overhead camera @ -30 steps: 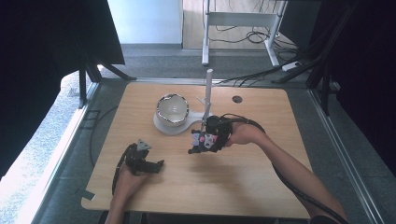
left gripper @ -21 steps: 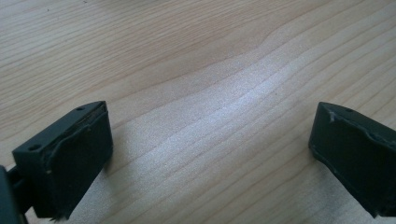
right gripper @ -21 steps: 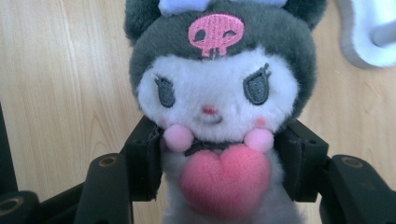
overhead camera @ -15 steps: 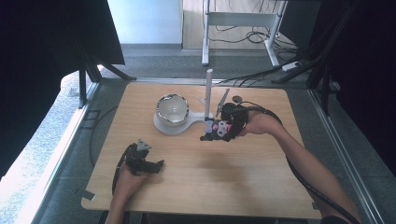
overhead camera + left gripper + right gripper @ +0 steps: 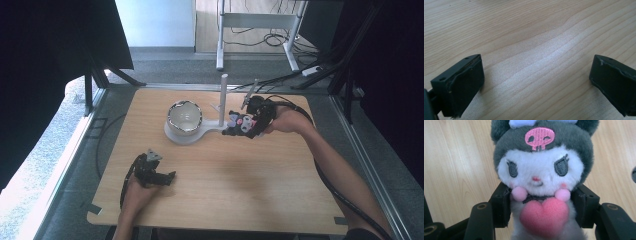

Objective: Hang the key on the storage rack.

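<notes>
The plush toy [image 5: 540, 185] sits clamped in our right gripper [image 5: 243, 125], lifted beside the bowl [image 5: 184, 117]; placing it remains, and our left gripper [image 5: 159, 176] rests spread apart.

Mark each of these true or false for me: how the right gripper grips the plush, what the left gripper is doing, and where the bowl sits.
1. The right gripper is shut on the plush. True.
2. The plush wears a pink skull on its dark hood. True.
3. The left gripper holds a spoon. False: its jaws stand open over bare table with nothing between them.
4. The bowl lies tipped over at the table's near edge. False: it sits upright on the white stand, toward the far side.
5. In the high view the plush is right of the white post. True.
</notes>
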The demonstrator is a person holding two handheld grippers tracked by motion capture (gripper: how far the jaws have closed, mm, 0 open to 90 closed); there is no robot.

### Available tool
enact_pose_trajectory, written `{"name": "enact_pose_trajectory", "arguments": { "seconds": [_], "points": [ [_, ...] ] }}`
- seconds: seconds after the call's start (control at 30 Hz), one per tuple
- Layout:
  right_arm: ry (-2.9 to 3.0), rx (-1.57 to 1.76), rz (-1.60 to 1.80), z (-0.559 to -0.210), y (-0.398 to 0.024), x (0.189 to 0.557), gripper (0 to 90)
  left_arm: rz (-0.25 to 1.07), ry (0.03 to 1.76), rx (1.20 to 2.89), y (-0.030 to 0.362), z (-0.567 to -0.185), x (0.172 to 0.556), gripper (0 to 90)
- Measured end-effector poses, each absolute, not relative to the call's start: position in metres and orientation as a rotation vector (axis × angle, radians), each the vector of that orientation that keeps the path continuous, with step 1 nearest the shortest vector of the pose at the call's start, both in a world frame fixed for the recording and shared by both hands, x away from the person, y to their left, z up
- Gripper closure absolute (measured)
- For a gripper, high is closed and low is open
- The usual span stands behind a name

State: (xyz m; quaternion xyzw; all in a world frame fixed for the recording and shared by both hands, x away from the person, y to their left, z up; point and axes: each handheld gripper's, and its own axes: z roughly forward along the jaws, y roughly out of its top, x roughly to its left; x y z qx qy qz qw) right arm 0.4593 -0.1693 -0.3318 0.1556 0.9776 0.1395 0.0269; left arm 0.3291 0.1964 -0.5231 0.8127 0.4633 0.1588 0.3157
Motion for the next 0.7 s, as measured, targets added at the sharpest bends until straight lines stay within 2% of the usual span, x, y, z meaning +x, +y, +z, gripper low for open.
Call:
{"name": "enact_pose_trajectory", "arguments": {
  "seconds": [0.7],
  "points": [
    [2.886,0.702,0.478,-0.287,-0.193,0.496,41.1,0.416,1.222,2.142,0.196,-0.523,0.329,0.0]
  ]
}}
